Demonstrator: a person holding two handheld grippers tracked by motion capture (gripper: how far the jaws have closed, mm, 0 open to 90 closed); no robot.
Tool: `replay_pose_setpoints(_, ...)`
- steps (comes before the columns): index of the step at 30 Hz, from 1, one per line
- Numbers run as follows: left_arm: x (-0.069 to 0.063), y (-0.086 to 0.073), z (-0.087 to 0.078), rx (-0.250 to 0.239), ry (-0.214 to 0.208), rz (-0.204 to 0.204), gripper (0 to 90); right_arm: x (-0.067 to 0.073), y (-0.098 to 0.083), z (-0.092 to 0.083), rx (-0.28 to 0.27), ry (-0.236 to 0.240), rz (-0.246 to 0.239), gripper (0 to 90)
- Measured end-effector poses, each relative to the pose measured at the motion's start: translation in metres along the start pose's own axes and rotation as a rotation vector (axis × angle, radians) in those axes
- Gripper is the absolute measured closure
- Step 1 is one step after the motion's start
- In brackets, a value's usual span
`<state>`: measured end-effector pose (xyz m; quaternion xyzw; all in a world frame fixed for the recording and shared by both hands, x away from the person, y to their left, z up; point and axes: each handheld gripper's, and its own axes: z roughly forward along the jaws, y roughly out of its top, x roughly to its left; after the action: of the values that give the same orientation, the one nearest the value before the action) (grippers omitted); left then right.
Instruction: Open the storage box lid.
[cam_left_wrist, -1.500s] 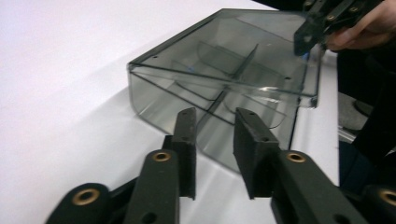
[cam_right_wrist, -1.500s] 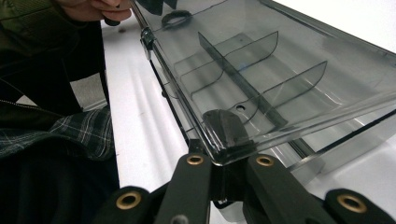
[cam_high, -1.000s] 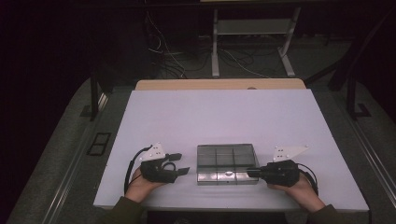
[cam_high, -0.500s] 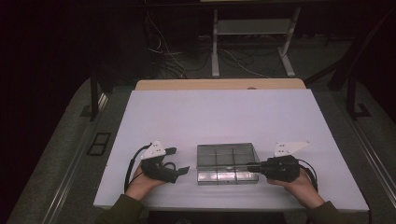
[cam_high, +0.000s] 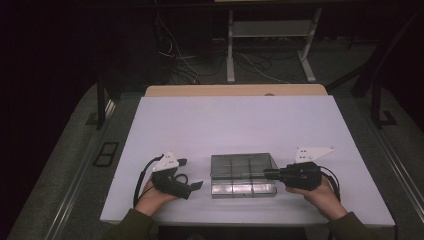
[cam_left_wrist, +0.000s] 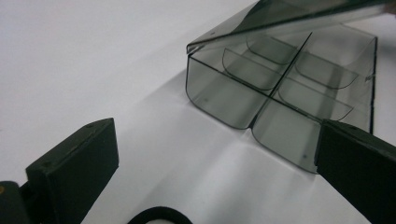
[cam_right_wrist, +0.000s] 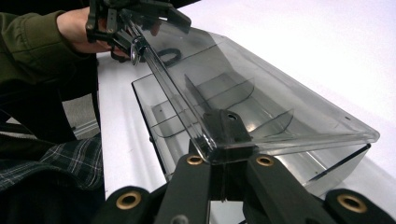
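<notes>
Now the left gripper (cam_high: 192, 174) stands clear of the clear compartment box (cam_high: 243, 174), its jaws just opened wide and empty.

Left of centre low in the high view, it rests on the white table (cam_high: 240, 120) beside the box; since a second ago the lid (cam_right_wrist: 261, 107) has tilted up, its edge pinched in the closed right gripper (cam_right_wrist: 223, 145) at lower right. Floor cables (cam_high: 175, 65) lie upper left.
</notes>
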<state>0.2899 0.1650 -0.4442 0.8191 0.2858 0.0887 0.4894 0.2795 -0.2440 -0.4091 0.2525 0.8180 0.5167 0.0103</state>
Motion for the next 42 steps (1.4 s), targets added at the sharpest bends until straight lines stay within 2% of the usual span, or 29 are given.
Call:
replay_pose_setpoints(21,0.000,-0.001,0.000,-0.006,-0.013,-0.011,0.0,-0.010,0.019,-0.004,-0.040,-0.016,-0.014,89.2)
replay_pose_setpoints(26,-0.001,0.002,0.001,0.007,-0.031,-0.021,0.0,-0.012,0.023,-0.004,-0.047,-0.022,-0.017,89.2)
replay_pose_setpoints(29,-0.003,0.007,0.000,0.000,-0.036,-0.017,0.0,-0.014,0.026,-0.004,-0.051,-0.025,-0.022,89.3)
replay_pose_setpoints(36,-0.006,0.030,0.000,-0.031,-0.061,0.022,0.0,-0.018,0.031,-0.003,-0.052,-0.036,-0.020,89.2)
replay_pose_setpoints(39,-0.005,0.039,0.000,-0.059,-0.066,0.034,3.0,-0.019,0.033,-0.003,-0.054,-0.039,-0.016,89.2)
replay_pose_setpoints(42,-0.004,0.048,-0.001,-0.089,-0.092,0.042,7.6,-0.022,0.034,-0.002,-0.053,-0.042,-0.021,89.2)
